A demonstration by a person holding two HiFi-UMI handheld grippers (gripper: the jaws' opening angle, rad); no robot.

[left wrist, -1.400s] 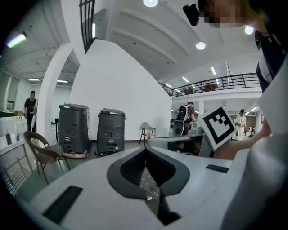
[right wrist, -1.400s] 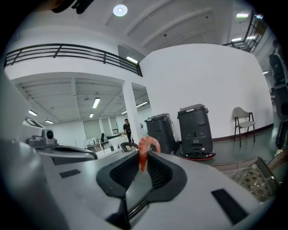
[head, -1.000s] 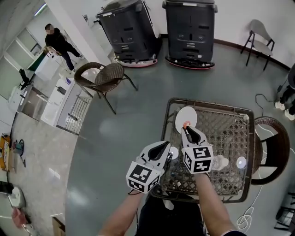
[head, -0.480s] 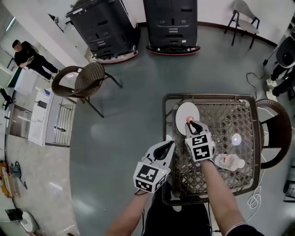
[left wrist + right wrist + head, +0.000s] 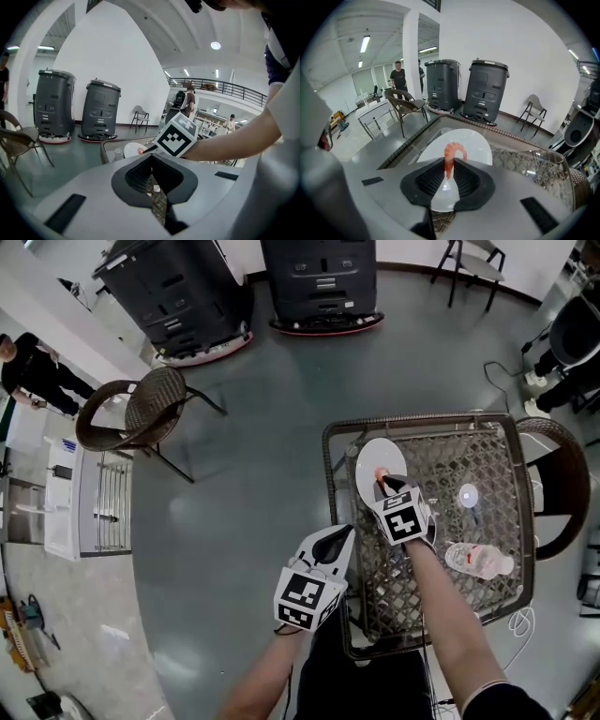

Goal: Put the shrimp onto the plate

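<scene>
The wicker table (image 5: 469,451) with a glass top fills the right centre of the head view. The white plate (image 5: 380,454) lies in its upper left corner, with nothing resting on its bare surface.

The right gripper (image 5: 382,482) reaches in from below, and its tip is over the plate's lower edge. In the right gripper view the jaws are clamped on the shrimp (image 5: 451,159), which is gripped by its lower end. Its curled orange body stands above the fingertips, against the white plate (image 5: 473,140). Whether the shrimp touches the plate cannot be told.

The left gripper (image 5: 342,535) sits lower centre, at the table's left edge, apart from the plate. Its own view shows the jaws together, with nothing between them.

A plastic bottle (image 5: 478,561) lies on the table's right side.

Assessment: pick-up and carry look complete. The shrimp has still to be set down and released on the plate.
</scene>
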